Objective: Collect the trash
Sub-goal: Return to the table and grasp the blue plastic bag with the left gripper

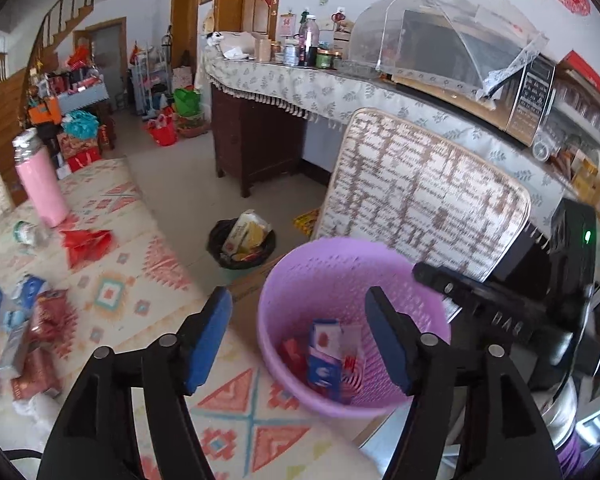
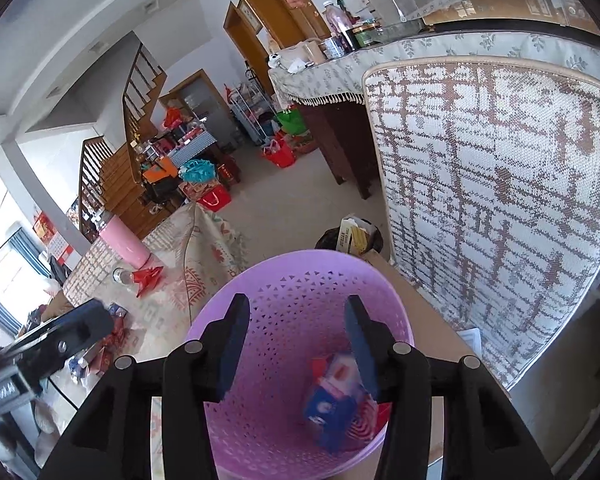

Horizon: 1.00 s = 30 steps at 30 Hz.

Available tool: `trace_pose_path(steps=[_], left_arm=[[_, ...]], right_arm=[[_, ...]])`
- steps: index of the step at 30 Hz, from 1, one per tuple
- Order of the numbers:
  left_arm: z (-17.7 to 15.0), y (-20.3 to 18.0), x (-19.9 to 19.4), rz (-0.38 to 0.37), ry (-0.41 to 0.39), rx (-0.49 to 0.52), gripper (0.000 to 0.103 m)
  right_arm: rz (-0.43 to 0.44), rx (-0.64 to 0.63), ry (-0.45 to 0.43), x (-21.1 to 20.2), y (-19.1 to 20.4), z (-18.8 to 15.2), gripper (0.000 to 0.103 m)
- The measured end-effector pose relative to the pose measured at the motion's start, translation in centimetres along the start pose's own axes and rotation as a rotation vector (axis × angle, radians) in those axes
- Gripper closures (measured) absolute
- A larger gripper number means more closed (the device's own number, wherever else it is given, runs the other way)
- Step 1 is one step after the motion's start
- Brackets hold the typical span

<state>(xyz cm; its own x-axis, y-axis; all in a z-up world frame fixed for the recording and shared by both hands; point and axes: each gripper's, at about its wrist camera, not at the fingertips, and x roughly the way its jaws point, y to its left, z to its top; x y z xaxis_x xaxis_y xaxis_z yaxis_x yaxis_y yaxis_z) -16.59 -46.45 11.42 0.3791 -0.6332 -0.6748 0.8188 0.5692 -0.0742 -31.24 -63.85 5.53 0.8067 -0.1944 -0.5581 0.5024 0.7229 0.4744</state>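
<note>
Two tongs: left tongs (image 1: 298, 338) and right tongs (image 2: 296, 346) both spread, nothing between the pads, poised over the purple bin (image 1: 332, 280).
Bin contents: blue and red wrappers (image 2: 336, 404) lie at the bottom, lower middle of the frame.
Remaining trash: crumpled packets (image 1: 32, 336) at lower left on the patterned worktop (image 1: 140, 280); red wrapper (image 1: 86, 242) farther up.
Handling: likely light, thin, crinkly, slippery film; pinch a raised fold or edge, not the flat face.
Caution: pink flask (image 1: 40, 180) stands near the red wrapper.
</note>
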Motion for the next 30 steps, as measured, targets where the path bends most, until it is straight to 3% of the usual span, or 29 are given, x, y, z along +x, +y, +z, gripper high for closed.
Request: trace_pose_path(steps=[8,11,17,23,26,30], left_arm=[[-4.2,3.3,-4.0,0.083,0.02,-0.003,0.035],[-6.0,6.4,-5.8,0.159,0.014,-0.02,0.035],[-9.3,17.2,-9.8,0.364,0.025,-0.175,0.035],[-12.7,28.2,-13.0,0.501,0.047,-0.362,0.034],[-13.9,32.8,-13.6,0.568,0.054,-0.418,0.024],[-14.7,37.9,-13.2,0.566,0.058,-0.494,0.024]], right_arm=[[0.042,-0.066,0.003,-2.0,3.2,-2.0,0.03],[0.066,-0.093,0.006,-2.6,4.9,-2.8,0.025],[0.114,-0.145,0.042,-2.6,8.8,-4.6,0.024],[0.145,-0.184,0.102,-1.0,12.7,-6.7,0.024],[0.168,-0.211,0.139,0.2,15.3,-7.8,0.024],[0.199,-0.248,0.186,2.0,18.6,-9.3,0.024]])
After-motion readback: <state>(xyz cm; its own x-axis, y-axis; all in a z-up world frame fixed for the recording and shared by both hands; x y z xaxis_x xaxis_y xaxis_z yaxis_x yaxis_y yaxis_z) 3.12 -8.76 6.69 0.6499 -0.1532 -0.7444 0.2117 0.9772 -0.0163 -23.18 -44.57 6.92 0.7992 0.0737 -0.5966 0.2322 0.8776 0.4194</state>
